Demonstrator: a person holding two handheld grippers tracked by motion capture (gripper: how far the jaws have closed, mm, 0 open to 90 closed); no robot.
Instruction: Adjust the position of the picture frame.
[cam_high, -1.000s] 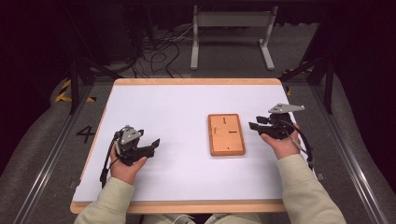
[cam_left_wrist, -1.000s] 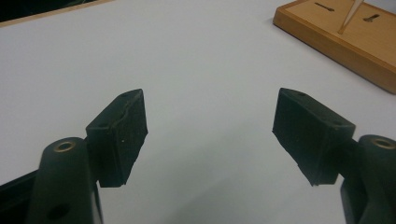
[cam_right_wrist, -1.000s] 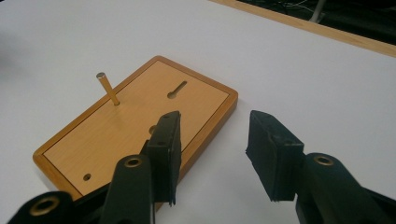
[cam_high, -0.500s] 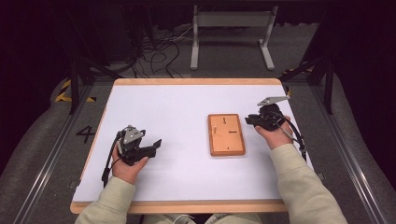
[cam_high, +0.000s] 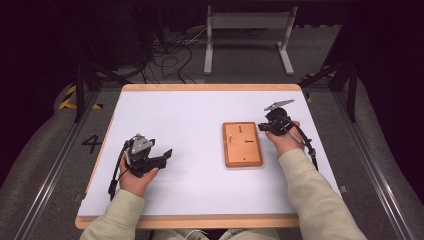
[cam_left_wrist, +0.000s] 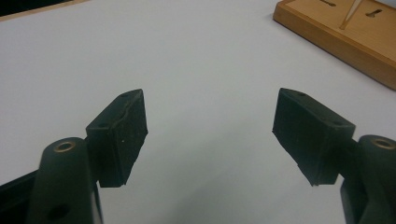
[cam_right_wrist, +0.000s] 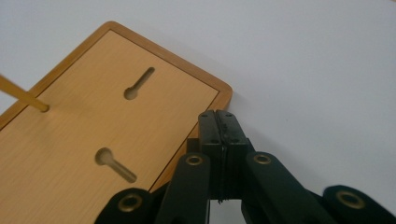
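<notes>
White desk (cam_high: 200, 135) with wooden edging carries one wooden board; dark floor with cables lies behind it.

Wooden board (cam_high: 242, 144) lies flat on the desk's right half, two keyhole slots (cam_right_wrist: 139, 83) cut in its face and a thin stick (cam_right_wrist: 21, 96) standing in it. Right gripper (cam_high: 263, 127) sits just beside the board's right edge, fingers (cam_right_wrist: 219, 135) having just closed, pressed together with nothing between. Left gripper (cam_high: 167, 153) rests well apart on the left, fingers (cam_left_wrist: 119, 130) spread wide, empty.
</notes>
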